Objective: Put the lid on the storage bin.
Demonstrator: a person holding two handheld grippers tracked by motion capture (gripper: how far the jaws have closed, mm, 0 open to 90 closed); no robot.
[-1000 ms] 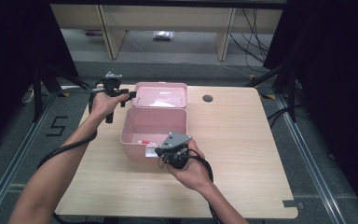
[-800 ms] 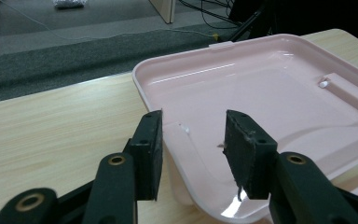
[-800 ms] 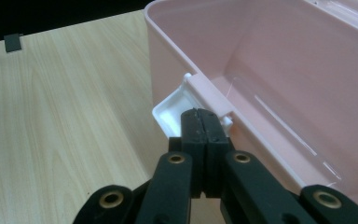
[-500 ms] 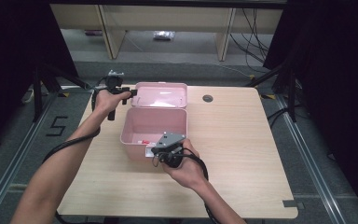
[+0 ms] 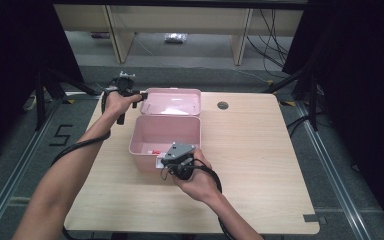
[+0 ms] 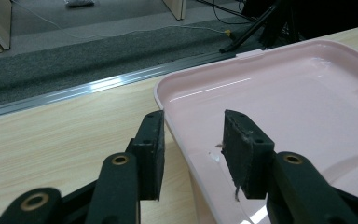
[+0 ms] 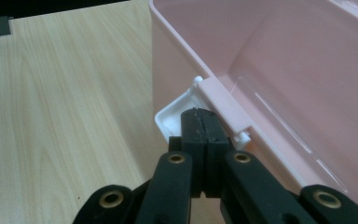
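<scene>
The right black two-jaw claw (image 7: 200,122) is resting with its jaws pressed together against the white plastic latch (image 7: 179,112) at the front rim of the open pink plastic box (image 7: 279,60), which is sitting on the light wooden desk (image 7: 60,107).

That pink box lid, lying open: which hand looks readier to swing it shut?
Left, probably. Its jaws straddle the rim of the open lid, not yet pressing. The right gripper is shut, down at the white front latch.
</scene>
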